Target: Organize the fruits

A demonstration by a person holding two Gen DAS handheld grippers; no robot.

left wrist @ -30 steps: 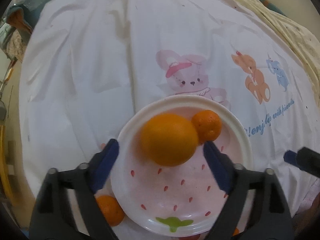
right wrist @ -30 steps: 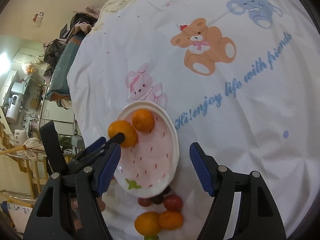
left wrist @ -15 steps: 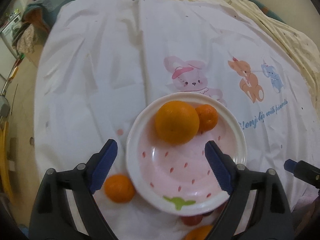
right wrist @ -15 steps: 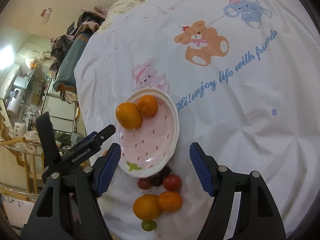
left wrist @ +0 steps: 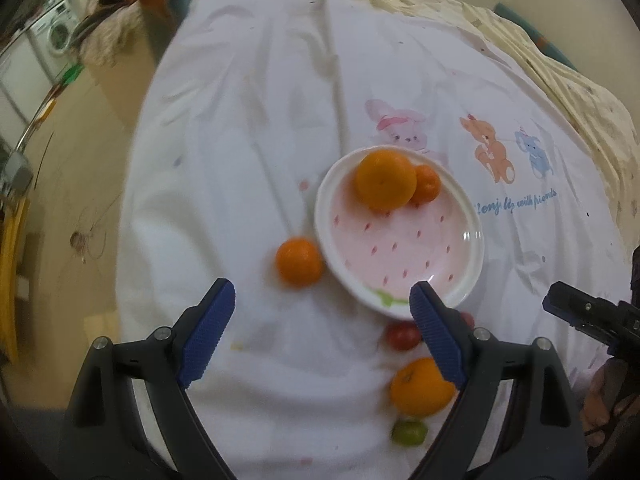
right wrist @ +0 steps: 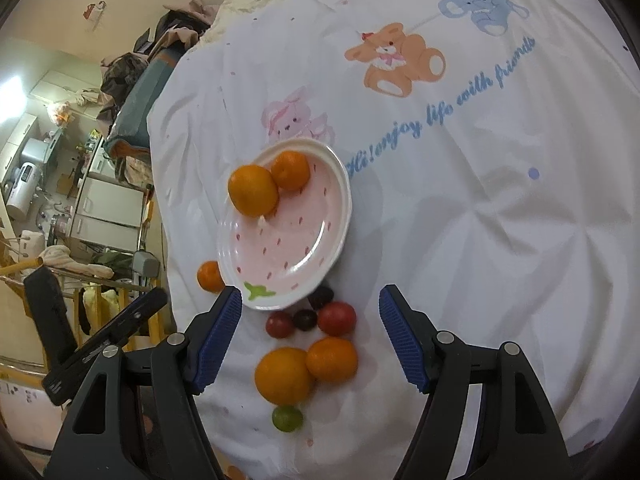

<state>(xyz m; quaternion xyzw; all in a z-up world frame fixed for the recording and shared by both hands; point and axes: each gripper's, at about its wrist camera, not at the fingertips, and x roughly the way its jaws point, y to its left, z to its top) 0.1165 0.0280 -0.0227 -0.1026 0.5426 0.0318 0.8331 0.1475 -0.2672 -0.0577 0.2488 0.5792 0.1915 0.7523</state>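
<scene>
With two oranges on the strawberry plate [left wrist: 472,216], both my left gripper [left wrist: 322,320] and right gripper [right wrist: 310,328] gape empty, so next I'd close on the loose tangerine [left wrist: 299,261].

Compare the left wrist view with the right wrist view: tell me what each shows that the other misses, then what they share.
Only the left wrist view shows the washing machine. Only the right wrist view shows the dark grapes below the plate and the full "Hi! enjoy life with friends" lettering. Both show the strawberry plate holding two oranges, a loose orange beside it, and the green fruit.
</scene>
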